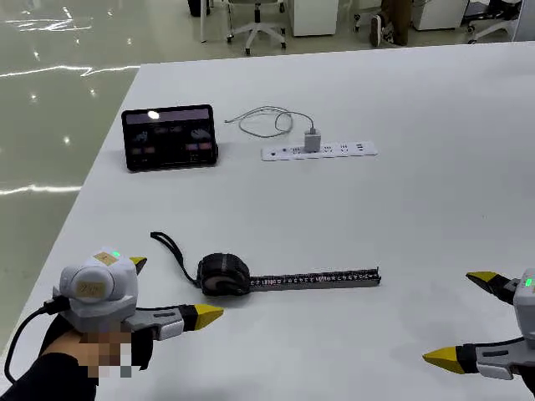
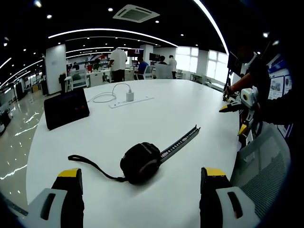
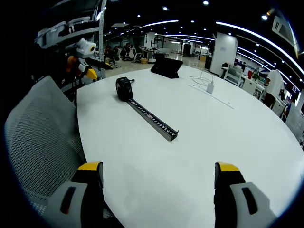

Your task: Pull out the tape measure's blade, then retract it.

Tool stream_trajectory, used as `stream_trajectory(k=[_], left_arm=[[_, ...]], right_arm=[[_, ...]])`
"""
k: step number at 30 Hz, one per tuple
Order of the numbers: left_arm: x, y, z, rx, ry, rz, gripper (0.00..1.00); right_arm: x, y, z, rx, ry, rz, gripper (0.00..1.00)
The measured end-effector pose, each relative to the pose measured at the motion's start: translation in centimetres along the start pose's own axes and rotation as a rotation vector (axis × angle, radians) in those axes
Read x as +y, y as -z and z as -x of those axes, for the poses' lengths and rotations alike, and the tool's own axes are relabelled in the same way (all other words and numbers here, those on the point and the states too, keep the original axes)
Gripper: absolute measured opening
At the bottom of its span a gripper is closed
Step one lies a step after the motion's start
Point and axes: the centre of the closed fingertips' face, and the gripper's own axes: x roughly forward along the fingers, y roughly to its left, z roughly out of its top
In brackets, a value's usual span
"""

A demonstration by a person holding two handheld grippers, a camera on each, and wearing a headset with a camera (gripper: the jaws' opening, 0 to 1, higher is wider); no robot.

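Observation:
A black tape measure (image 1: 223, 274) lies on the white table (image 1: 351, 217), its blade (image 1: 318, 279) pulled out to the right and lying flat, and a black wrist strap (image 1: 170, 251) trails to its left. My left gripper (image 1: 171, 290) stands open just left of the case, touching nothing. In the left gripper view the case (image 2: 140, 161) sits between and ahead of the yellow-tipped fingers (image 2: 71, 173). My right gripper (image 1: 471, 319) is open at the right edge, well clear of the blade tip (image 3: 171, 135). The case (image 3: 124, 88) lies far off in the right gripper view.
A dark tablet (image 1: 169, 136) stands at the far left of the table. A white power strip (image 1: 319, 150) with a plugged charger and a coiled cable (image 1: 266, 122) lies behind the tape. A mesh chair (image 3: 38, 152) is beside the table edge. Several people stand far off.

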Motion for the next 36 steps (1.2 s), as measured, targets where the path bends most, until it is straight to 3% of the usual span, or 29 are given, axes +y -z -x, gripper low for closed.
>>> stream_trajectory(k=[6,13,24,29,36], left_arm=[[-0.7,0.1,-1.8,0.014,-0.024,0.041,1.00],[-1.4,0.5,-3.5,0.030,-0.040,0.027,1.00],[-2.1,0.4,-5.6,0.021,-0.074,0.066,1.00],[-1.7,0.6,-6.3,0.019,-0.119,0.065,1.00],[-1.1,0.5,-7.1,-0.019,-0.174,0.104,1.00]], right_arm=[[-0.4,-0.3,-1.6,0.038,-0.050,0.039,0.96],[-0.9,-1.2,-3.1,0.079,-0.092,0.096,0.98],[-2.7,-2.9,-5.4,0.142,-0.164,0.157,1.00],[-3.1,-2.5,-6.4,0.200,-0.214,0.207,1.00],[-3.8,-3.0,-8.0,0.220,-0.245,0.221,1.00]])
